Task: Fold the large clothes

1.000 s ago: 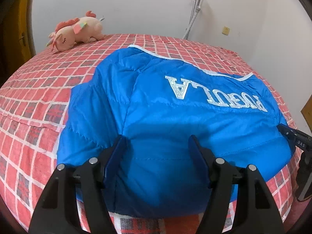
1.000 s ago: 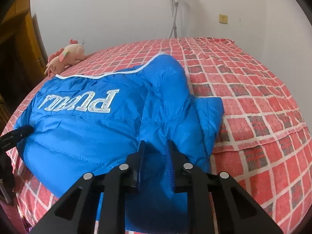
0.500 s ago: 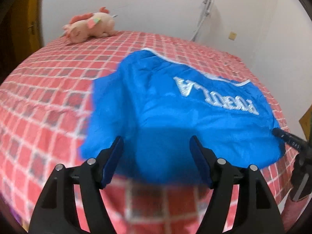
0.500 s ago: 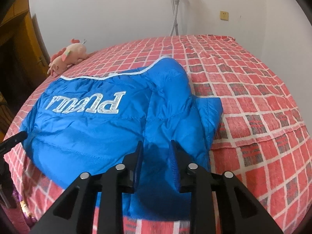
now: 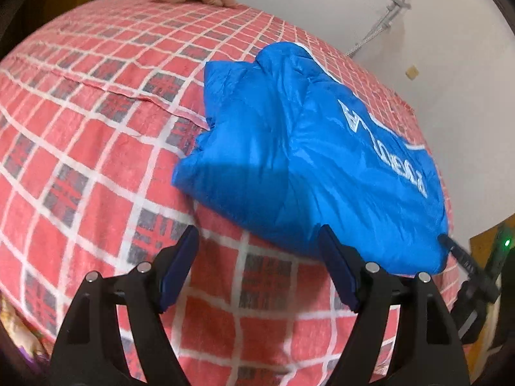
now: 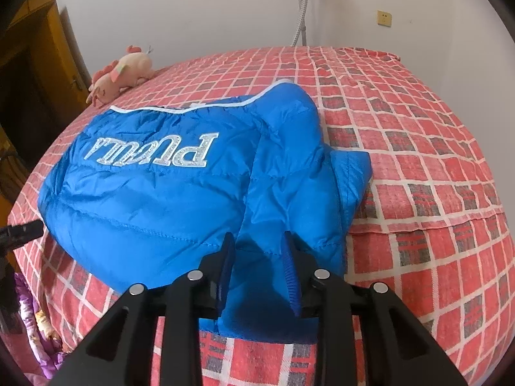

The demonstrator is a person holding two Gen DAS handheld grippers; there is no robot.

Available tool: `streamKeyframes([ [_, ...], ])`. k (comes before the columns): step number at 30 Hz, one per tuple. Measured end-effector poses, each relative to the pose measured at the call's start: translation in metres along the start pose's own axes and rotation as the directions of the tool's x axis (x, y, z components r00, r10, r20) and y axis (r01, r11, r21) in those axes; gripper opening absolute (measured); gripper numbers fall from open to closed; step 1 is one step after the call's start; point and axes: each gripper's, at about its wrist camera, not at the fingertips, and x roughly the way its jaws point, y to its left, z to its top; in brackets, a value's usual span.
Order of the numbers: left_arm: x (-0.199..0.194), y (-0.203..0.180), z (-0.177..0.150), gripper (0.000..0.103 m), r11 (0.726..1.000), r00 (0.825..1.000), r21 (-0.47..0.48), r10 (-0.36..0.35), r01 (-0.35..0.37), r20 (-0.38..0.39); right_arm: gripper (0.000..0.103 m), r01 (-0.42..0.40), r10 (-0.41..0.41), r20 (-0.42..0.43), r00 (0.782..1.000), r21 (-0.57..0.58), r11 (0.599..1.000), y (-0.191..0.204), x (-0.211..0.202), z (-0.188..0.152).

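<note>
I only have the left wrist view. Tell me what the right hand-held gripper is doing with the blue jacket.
Observer: The right hand-held gripper straddles the near edge of the blue jacket. Its jaws stand partly open, with fabric lying between them.
Operator: Report how the sleeve on that side lies.
Observer: The sleeve is folded in on top of the jacket's body, right beside the silver lettering.
</note>
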Motion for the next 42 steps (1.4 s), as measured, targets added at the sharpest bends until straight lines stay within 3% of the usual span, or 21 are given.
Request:
streamKeyframes([
  [11,0.022,0.011,0.029,0.075,0.996,0.999,-0.077,-0.040,0.041,0.004,0.031,0.003,-0.003,-0.010,1.000,-0.008,1.000,0.003,0.005,0.002],
  [17,0.027,0.008,0.037,0.058,0.996,0.998,-0.073,-0.057,0.058,0.017,0.032,-0.019,0.019,-0.023,1.000,0.001,1.000,0.000,0.010,0.003],
  [22,0.040,0.018,0.042,0.072,0.987,0.994,-0.113,-0.111,0.111,0.005,0.032,-0.031,0.031,-0.031,0.999,0.003,1.000,-0.001,0.013,0.001],
  [27,0.049,0.018,0.048,0.076,0.983,0.991,-0.124,-0.131,0.132,0.012,0.032,-0.037,0.038,-0.036,0.999,0.013,0.999,-0.001,0.014,0.000],
  [30,0.052,0.017,0.051,0.066,0.984,0.991,-0.115,-0.133,0.136,0.030,0.032,-0.037,0.037,-0.034,0.999,0.014,0.999,-0.001,0.015,0.000],
  [35,0.050,0.020,0.050,0.037,0.963,0.975,-0.152,-0.215,0.221,0.058,0.032,-0.035,0.036,-0.035,0.999,0.013,0.999,-0.001,0.015,0.000],
  [42,0.026,-0.009,0.049,0.025,0.987,0.978,-0.013,-0.154,0.157,0.144,0.036,-0.058,0.059,-0.044,0.997,0.032,0.998,-0.004,0.009,0.004],
])
